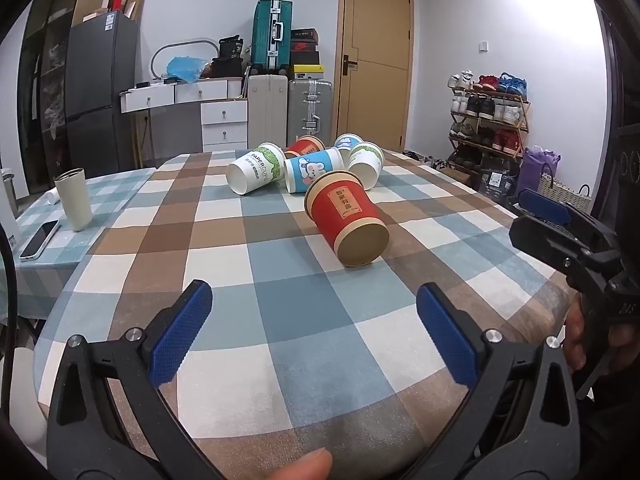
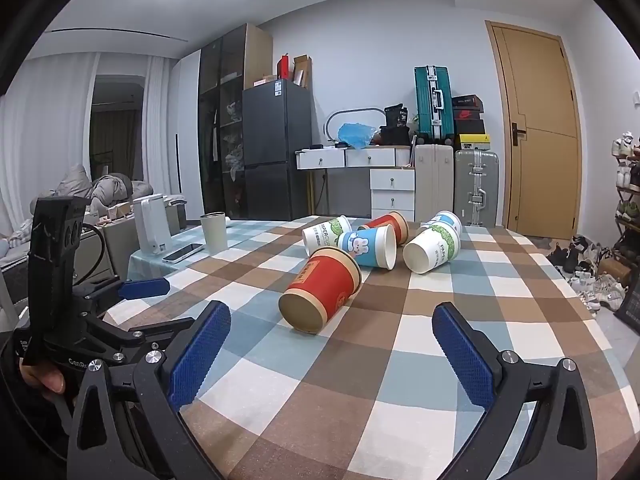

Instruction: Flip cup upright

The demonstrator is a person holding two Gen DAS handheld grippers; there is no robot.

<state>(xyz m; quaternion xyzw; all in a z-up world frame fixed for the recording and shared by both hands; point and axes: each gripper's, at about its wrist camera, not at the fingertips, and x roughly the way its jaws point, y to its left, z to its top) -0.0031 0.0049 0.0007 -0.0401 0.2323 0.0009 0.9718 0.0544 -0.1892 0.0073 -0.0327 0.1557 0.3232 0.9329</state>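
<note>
While both tools hang low over the checked tablecloth, nothing is between their fingers: the left gripper, filling the bottom of the left wrist view, has its blue pads spread wide apart with only cloth showing between them, and the right gripper, across the bottom of the right wrist view, stands just as wide. Each tool also shows in the other's camera, the right one at the right edge of the left view, the left one at the lower left of the right view, held by a hand; from those side glimpses alone I cannot tell the jaw gap. A red cup lies on its side near the middle of each frame, its closed base turned toward the cameras and its rim pointing away, well ahead of both sets of pads and touching neither. Just behind it, toward the far edge of the table, five more paper cups lie tipped in a loose cluster: a blue cup with a cartoon animal, two white cups with green print, a second red one and another blue one at the back. At the left of the left view a pale tumbler stands upright beside a phone lying flat.
</note>
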